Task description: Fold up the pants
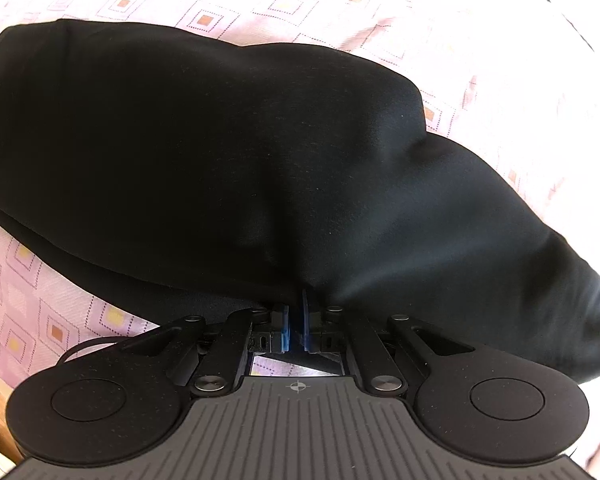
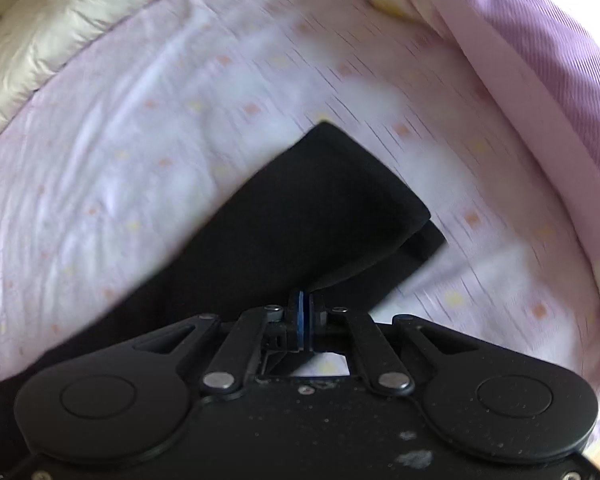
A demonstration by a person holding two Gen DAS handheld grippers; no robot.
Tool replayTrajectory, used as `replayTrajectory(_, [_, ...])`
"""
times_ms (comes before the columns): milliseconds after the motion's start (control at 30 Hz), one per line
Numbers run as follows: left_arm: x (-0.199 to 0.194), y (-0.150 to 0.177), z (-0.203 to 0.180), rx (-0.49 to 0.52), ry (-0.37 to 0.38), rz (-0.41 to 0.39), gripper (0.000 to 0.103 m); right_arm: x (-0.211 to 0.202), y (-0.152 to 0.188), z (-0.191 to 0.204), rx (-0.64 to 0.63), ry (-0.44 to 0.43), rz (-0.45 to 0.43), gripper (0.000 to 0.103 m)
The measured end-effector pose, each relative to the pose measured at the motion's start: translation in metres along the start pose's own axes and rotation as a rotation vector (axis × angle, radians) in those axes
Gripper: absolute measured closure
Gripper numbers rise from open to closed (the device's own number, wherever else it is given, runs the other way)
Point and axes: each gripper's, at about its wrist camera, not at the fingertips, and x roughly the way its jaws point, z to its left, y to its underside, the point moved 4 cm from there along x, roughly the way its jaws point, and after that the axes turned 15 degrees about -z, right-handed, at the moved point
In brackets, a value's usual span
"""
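In the left wrist view, our left gripper (image 1: 296,312) pinches the near edge of the black pants (image 1: 204,152), jaws nearly closed on cloth; the pants lie on the pink bedsheet (image 1: 340,8), long axis running left to right. We should lift evenly and keep the edges matched.

In the right wrist view, our right gripper (image 2: 305,308) is clamped on the pants (image 2: 300,216), whose cuffs point up and right across the bedsheet (image 2: 140,140).
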Motion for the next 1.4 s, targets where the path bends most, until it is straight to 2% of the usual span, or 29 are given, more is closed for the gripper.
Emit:
replayTrajectory(100, [0.0,0.002,-0.002,0.005,0.0,-0.007,0.097,-0.002,0.01,-0.007,0.015,-0.028,-0.023,0.1])
replayTrajectory(333, [-0.013,0.017,-0.007,0.013,-0.001,-0.068,0.097,-0.017,-0.001,0.011,-0.118,-0.056,-0.089,0.1])
replayTrajectory(433, [-0.017,0.027,-0.012,0.021,-0.008,-0.085,0.097,-0.008,-0.005,0.003,-0.088,-0.039,-0.071,0.1])
replayTrajectory(567, [-0.016,0.03,-0.011,0.011,-0.012,-0.083,0.095,0.006,0.008,-0.004,-0.088,-0.019,-0.027,0.1])
replayTrajectory(867, [-0.038,0.032,-0.004,0.009,0.034,-0.134,0.091,0.01,0.01,-0.003,-0.088,-0.017,-0.036,0.097])
replayTrajectory(1133, [-0.046,0.038,-0.004,0.029,0.025,-0.137,0.09,0.009,0.013,-0.006,-0.068,-0.038,-0.061,0.097])
replayTrajectory(1200, [-0.053,0.026,-0.006,0.04,0.02,-0.144,0.09,0.008,0.013,-0.009,-0.049,-0.046,-0.065,0.097])
replayTrajectory(1400, [-0.066,0.028,-0.01,0.063,0.019,-0.174,0.09,0.007,0.014,-0.009,-0.073,-0.056,-0.075,0.097])
